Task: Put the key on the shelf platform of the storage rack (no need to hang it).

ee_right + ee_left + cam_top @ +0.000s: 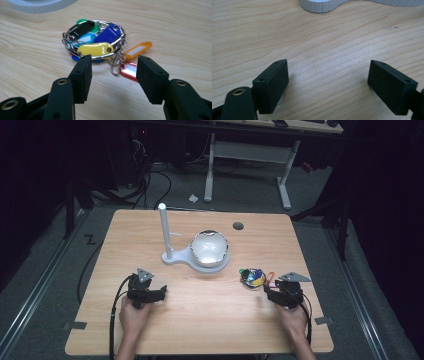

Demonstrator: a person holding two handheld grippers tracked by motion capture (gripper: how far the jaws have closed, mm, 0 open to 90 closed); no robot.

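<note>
Right tool sits low over the worktop, jaws partly apart with nothing between them. The bunch of key tags lies just ahead of the tips; its red tag and a small wire ring reach toward the gap, the orange tag off to one side.

Step in hand, as judged: picking up the bunch. Best to go forward and low so one jaw slides under the big ring or a tag, then close on metal plus plastic; a tag alone may slip.

Left tool rests wide, bare wood between its jaws.

Beyond both tools: white stand with upright post and a shiny bowl. Nothing blocks the approach.
</note>
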